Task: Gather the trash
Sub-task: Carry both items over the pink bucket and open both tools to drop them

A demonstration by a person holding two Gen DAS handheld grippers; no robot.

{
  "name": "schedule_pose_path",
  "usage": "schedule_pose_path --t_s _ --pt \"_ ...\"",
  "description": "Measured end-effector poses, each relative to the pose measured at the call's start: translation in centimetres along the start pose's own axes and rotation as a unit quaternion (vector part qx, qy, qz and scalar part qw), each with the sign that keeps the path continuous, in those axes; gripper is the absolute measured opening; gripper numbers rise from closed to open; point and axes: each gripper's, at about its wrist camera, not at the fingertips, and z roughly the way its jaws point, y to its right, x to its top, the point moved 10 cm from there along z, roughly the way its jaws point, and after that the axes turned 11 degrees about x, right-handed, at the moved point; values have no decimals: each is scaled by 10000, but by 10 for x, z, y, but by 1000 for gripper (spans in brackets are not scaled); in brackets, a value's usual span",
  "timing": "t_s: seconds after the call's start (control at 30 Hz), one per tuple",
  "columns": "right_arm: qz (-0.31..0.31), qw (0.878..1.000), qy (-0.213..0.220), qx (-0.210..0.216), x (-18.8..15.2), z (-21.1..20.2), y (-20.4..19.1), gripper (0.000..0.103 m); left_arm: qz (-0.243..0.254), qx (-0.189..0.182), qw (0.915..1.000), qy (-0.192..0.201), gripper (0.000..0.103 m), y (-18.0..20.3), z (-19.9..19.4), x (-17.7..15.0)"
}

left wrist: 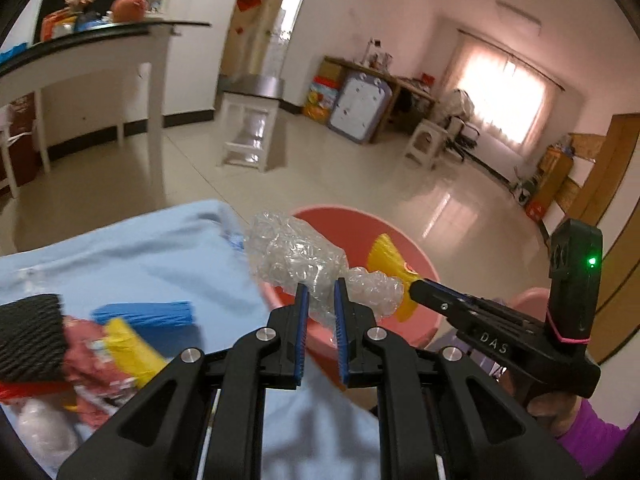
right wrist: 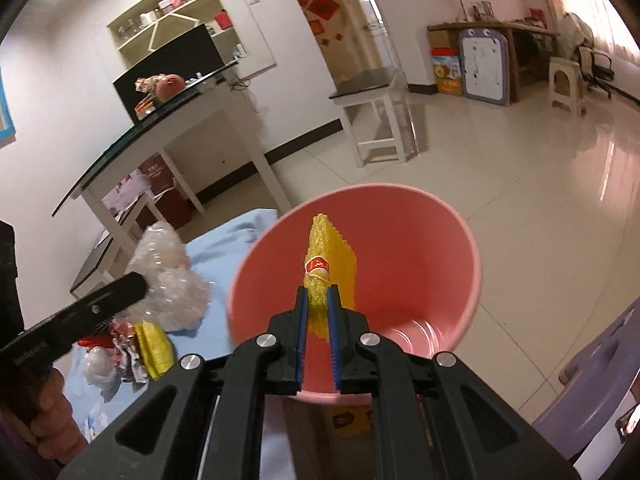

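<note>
Bubble wrap near pink bin's rim

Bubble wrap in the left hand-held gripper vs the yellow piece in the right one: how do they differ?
Colour: the bubble wrap is clear; the yellow piece is opaque yellow netted foam with a red label.
Bulk: the bubble wrap is a fat crumpled wad; the yellow piece is slimmer and flatter.
Place: the yellow piece hangs over the pink bucket's mouth; the bubble wrap sits at its rim, partly above the blue cloth.
Shared: each is clamped in a hand-held gripper.

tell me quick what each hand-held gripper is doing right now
Left hand-held gripper: closed on the clear bubble wrap.
Right hand-held gripper: closed on the yellow mesh wrapper, over the pink bucket.
</note>
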Motion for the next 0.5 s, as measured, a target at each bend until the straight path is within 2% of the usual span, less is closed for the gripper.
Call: schedule_pose_path --t_s 0.2,0.37,0.4,0.47,0.5 --pt "101 9999 -86 -23 -3 10 19 10 174 -115 9993 -300 12 20 35 -2" --pt "68 9997 -234 -59 -3 26 23 13 126 0 9986 -514 12 26 56 -16" --pt "73 9996 -277 -73 -4 29 25 16 111 39 9985 -529 13 24 59 -17" --pt "91 9994 -322 -120 -4 35 26 34 82 47 9982 -588 16 20 68 -18" --pt "104 9993 -320 -145 -3 38 27 35 40 46 9980 -633 19 18 70 -18"
